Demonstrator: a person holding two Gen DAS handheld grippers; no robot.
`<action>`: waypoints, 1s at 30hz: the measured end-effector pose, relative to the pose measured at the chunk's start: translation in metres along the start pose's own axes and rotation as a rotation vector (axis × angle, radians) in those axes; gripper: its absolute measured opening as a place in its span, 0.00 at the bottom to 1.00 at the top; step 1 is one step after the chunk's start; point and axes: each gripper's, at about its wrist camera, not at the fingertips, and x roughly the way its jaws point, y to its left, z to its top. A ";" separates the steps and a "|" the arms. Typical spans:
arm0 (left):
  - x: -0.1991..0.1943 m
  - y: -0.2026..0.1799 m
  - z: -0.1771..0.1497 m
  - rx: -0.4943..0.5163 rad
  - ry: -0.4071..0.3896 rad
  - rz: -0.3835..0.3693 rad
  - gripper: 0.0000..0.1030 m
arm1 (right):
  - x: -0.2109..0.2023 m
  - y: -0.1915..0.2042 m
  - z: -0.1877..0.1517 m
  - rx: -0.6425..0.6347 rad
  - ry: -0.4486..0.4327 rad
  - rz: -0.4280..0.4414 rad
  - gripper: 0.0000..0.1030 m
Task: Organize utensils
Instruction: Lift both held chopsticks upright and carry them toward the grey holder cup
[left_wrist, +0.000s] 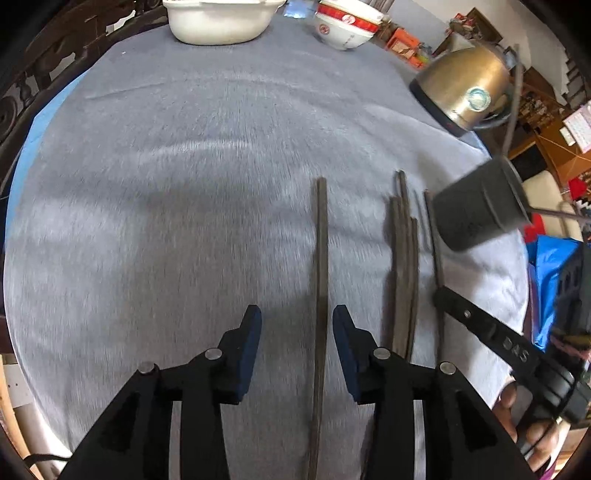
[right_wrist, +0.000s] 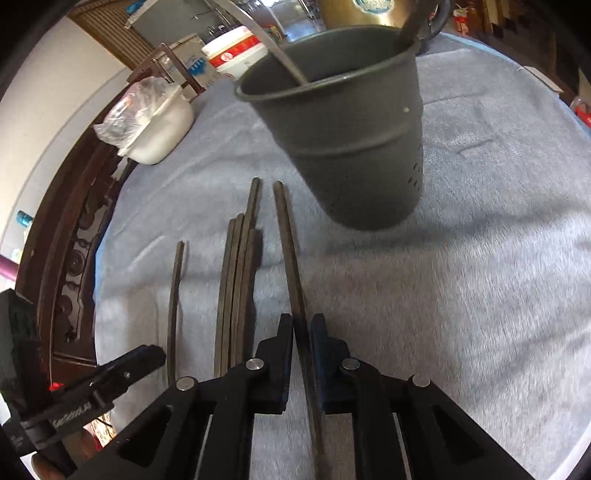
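Dark chopsticks lie on a grey cloth. In the left wrist view my left gripper (left_wrist: 297, 325) is open, its jaws on either side of a single chopstick (left_wrist: 320, 258). A bundle of several chopsticks (left_wrist: 404, 266) lies to its right. In the right wrist view my right gripper (right_wrist: 302, 332) is shut on one chopstick (right_wrist: 290, 251) that points toward the dark grey utensil cup (right_wrist: 347, 125). The cup holds a spoon (right_wrist: 280, 55) and another utensil. The cup (left_wrist: 480, 203) and my right gripper's finger (left_wrist: 480, 325) also show in the left wrist view.
A white tub (left_wrist: 221, 18) and stacked red-and-white bowls (left_wrist: 347, 26) stand at the table's far edge. A brass kettle (left_wrist: 465, 88) stands behind the cup. A dark carved wooden rail (right_wrist: 74, 229) runs along the table's left side. The grey cloth (left_wrist: 166, 184) covers the table.
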 end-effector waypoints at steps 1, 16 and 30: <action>0.004 -0.003 0.007 0.003 0.004 0.009 0.40 | 0.001 0.001 0.003 -0.004 0.005 -0.006 0.13; 0.017 -0.017 0.028 0.029 0.025 0.039 0.06 | -0.004 0.003 -0.008 -0.106 0.047 -0.042 0.08; 0.009 0.002 0.027 0.005 0.094 -0.023 0.20 | 0.001 0.015 -0.001 -0.121 0.119 -0.114 0.35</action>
